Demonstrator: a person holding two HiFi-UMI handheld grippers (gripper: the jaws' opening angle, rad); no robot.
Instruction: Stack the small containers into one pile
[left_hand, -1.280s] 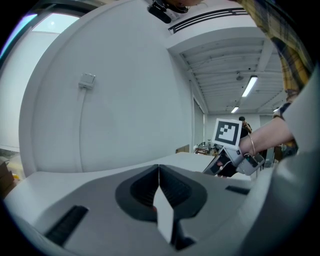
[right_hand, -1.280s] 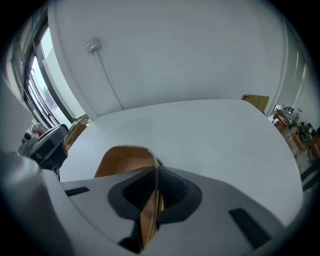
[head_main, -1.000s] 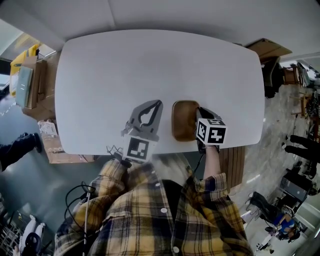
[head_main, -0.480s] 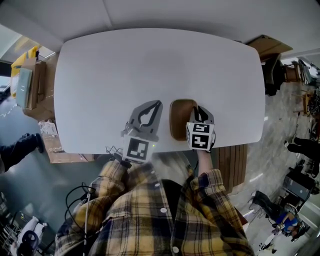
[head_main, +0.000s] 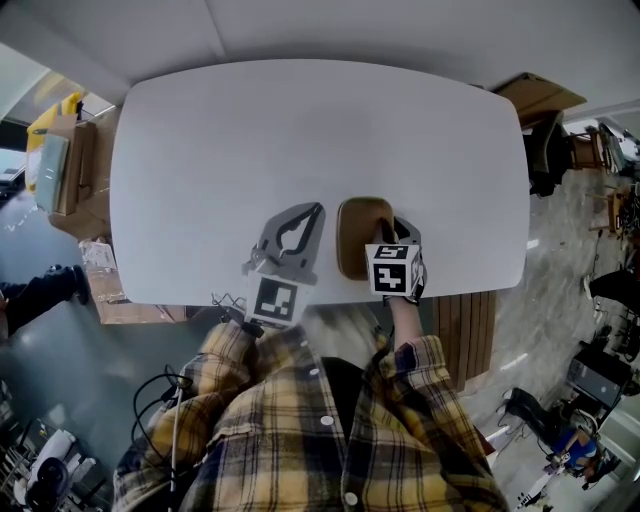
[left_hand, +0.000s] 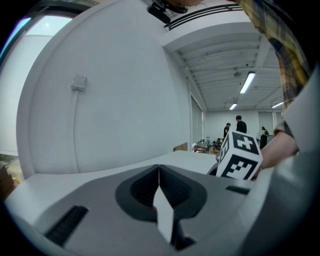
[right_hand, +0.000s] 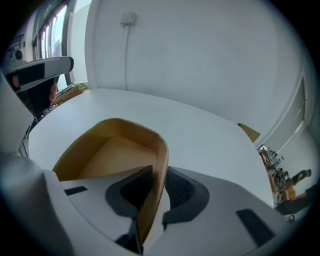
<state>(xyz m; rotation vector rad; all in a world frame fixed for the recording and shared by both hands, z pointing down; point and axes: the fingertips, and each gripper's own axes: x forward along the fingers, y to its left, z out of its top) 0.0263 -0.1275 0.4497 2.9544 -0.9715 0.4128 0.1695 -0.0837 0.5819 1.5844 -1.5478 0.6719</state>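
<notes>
Fingers of the right gripper (right_hand: 159, 176) are opening off the brown container (right_hand: 112, 150) wall between them (tight a second ago, so likely a release); left gripper (left_hand: 159, 175) fingers sit together, empty.

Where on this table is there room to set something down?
The far half of the table is bare, and so are its left and right ends. Crowded only at the near edge: the shut left claw lies beside the brown container, whose wall stands in the right claw, its jaws opening.
</notes>
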